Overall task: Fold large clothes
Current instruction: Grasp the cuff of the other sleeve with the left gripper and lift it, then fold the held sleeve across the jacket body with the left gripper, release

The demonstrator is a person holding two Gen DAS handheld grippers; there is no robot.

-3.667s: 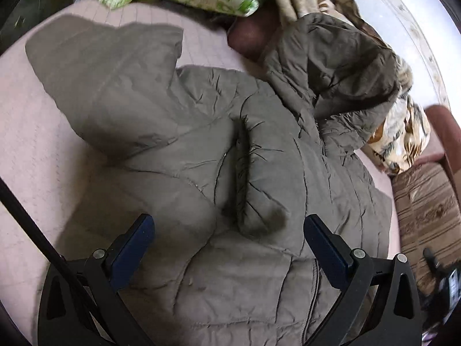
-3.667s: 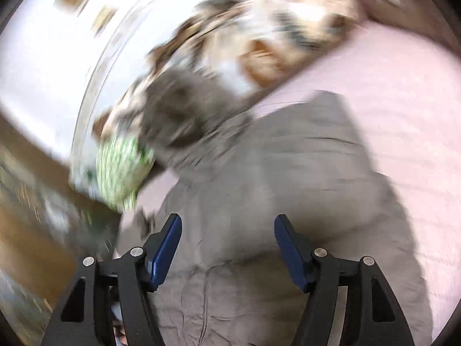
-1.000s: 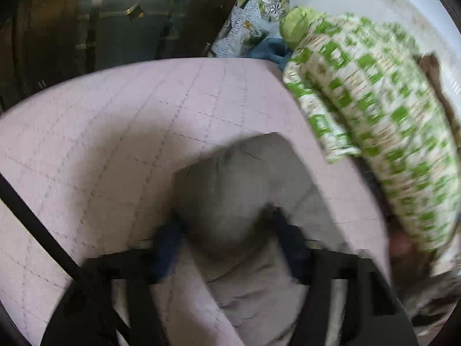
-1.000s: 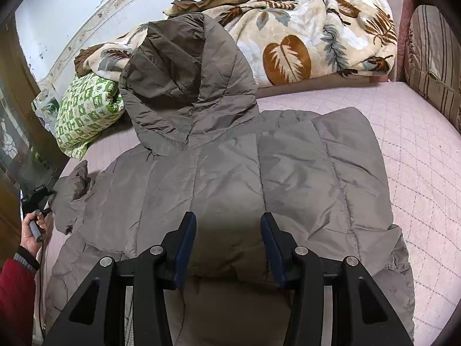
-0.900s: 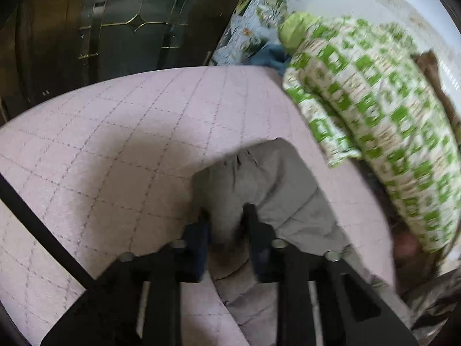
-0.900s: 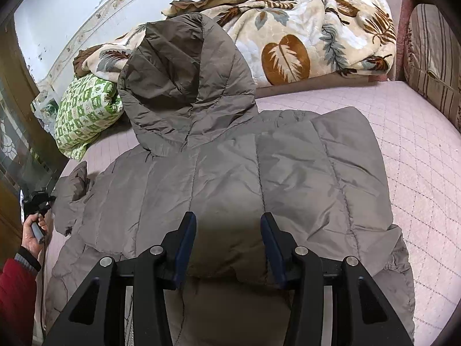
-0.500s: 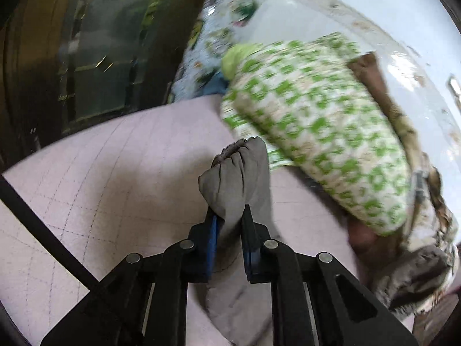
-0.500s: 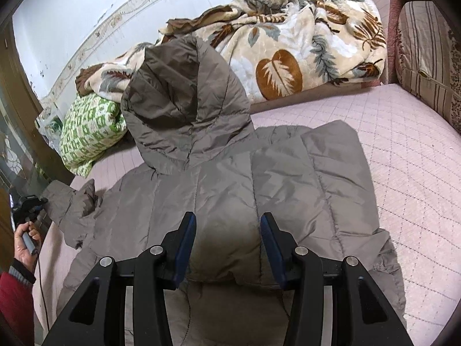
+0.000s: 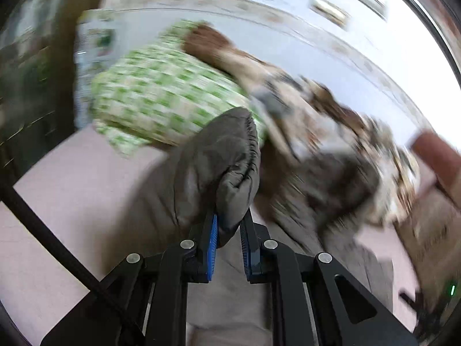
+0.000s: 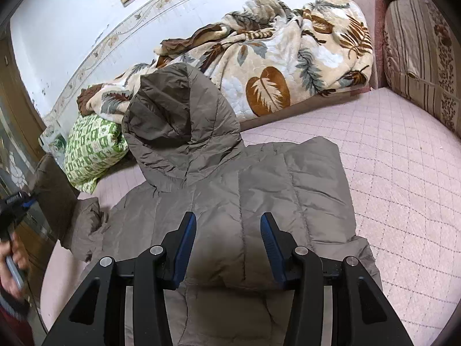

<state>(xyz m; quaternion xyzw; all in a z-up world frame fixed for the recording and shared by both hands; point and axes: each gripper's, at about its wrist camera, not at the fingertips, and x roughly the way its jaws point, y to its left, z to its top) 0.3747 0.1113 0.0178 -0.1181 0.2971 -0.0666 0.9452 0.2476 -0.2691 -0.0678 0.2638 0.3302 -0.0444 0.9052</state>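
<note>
Pinching the sleeve cuff, the left claw is folding it; next, laying it across the jacket; right claw is hovering spread, empty.

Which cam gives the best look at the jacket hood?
Right wrist: the hood is sharp and whole, propped against the leaf-print blanket above the jacket body. Left wrist shows only a motion-blurred brown patch, partly behind the sleeve cuff pinched in the left gripper.

I see the grey-brown quilted puffer jacket with a hood spread back-up across the pink bed, hood propped upright, its left sleeve cuff lifted clear and bunched.
</note>
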